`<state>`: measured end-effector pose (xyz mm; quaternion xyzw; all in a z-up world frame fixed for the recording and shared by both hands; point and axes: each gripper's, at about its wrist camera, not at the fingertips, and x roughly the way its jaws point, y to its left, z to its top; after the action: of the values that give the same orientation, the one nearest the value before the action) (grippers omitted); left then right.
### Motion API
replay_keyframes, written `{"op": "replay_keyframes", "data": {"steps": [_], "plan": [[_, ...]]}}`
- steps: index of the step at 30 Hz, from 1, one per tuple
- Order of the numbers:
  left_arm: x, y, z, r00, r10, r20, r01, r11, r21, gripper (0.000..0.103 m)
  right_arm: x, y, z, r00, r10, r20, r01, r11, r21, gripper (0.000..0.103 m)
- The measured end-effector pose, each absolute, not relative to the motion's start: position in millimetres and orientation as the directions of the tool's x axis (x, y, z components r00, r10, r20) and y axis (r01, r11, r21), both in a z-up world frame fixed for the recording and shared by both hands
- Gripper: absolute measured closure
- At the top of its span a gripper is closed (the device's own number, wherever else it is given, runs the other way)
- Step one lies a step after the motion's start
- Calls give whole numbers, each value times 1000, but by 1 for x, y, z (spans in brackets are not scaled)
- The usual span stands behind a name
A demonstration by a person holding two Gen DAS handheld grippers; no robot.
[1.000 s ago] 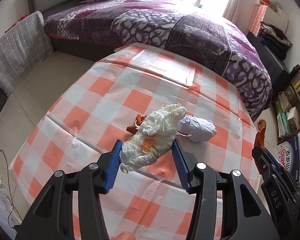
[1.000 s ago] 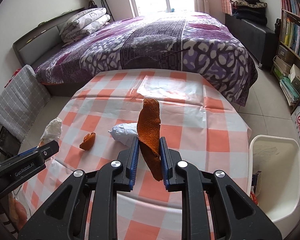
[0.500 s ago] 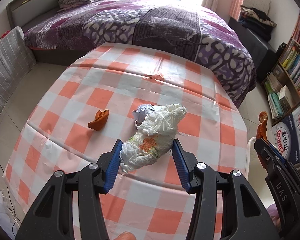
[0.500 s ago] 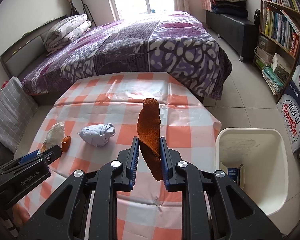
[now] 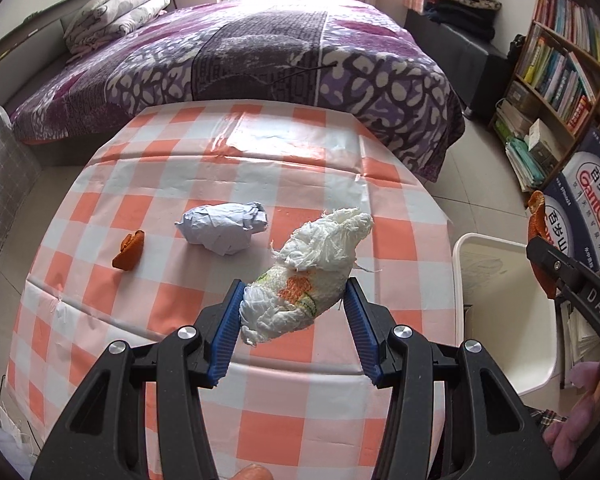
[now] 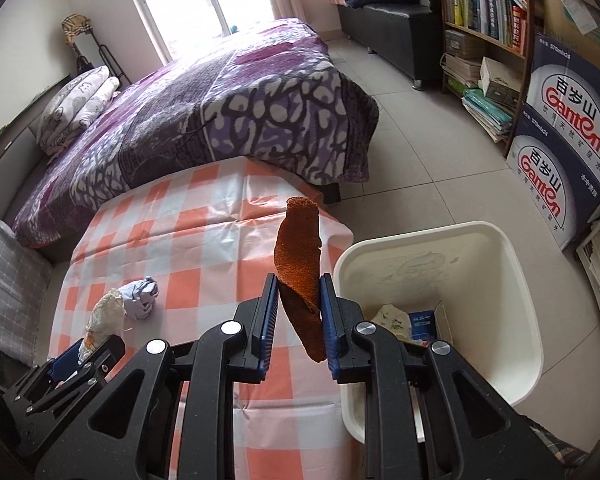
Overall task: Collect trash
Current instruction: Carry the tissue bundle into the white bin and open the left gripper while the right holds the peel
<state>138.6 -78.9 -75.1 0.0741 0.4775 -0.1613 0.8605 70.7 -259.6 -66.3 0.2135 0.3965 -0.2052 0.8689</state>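
Glossy, creased plastic cloth [image 5: 260, 152] covers the worktop; the tissue wad [image 5: 300, 280] is soft, fibrous paper, the peel [image 6: 300, 256] rough and matt, the bin [image 6: 512, 280] smooth plastic

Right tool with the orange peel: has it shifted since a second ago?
Yes. The right tool, shut on the orange peel, has swung toward the white bin; the bin now sits much closer beside it.

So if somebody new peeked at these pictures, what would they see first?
Probably the two pieces of trash held up over the checked table: the left gripper squeezes a crumpled white tissue wad, and the right gripper pinches a long strip of orange peel. Next, the white bin on the floor beside the table, right by the peel.
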Motion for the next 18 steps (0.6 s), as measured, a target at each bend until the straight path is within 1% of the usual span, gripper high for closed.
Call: {"op": "replay_keyframes", "data": {"steps": [4,7,8,9,10,11,12,14,15,18], "plan": [[131,-98,-78,482,-224,-847,387,922,-23,53,59,-283,-69,573,-217,-790,588,780,213,82],[126,-112,-80,469,-242,-850,417,908,-29,53,50,-299,-70,541,-256,-801,638,745,193,80],[124,-117,-80,461,-250,-851,427,904,-35,53,47,-303,-71,531,-266,-805,652,734,188,77],[122,-121,-81,454,-259,-852,436,899,-40,53,43,-309,-71,522,-276,-807,668,720,186,66],[120,-125,-82,447,-267,-854,446,894,-47,53,40,-313,-71,513,-287,-809,683,708,181,57],[118,-130,-83,440,-276,-854,456,888,-53,53,36,-318,-71,503,-303,-809,699,694,175,44],[116,-134,-85,433,-284,-855,466,883,-57,53,32,-323,-71,497,-318,-807,714,679,172,35],[112,-142,-87,422,-296,-857,484,873,-63,53,25,-331,-70,489,-336,-805,733,658,171,31],[110,-146,-88,417,-301,-858,493,868,-65,53,22,-335,-70,486,-340,-805,739,651,171,27],[104,-158,-92,396,-316,-862,517,853,-75,53,13,-346,-69,484,-343,-805,757,625,190,24]]}}
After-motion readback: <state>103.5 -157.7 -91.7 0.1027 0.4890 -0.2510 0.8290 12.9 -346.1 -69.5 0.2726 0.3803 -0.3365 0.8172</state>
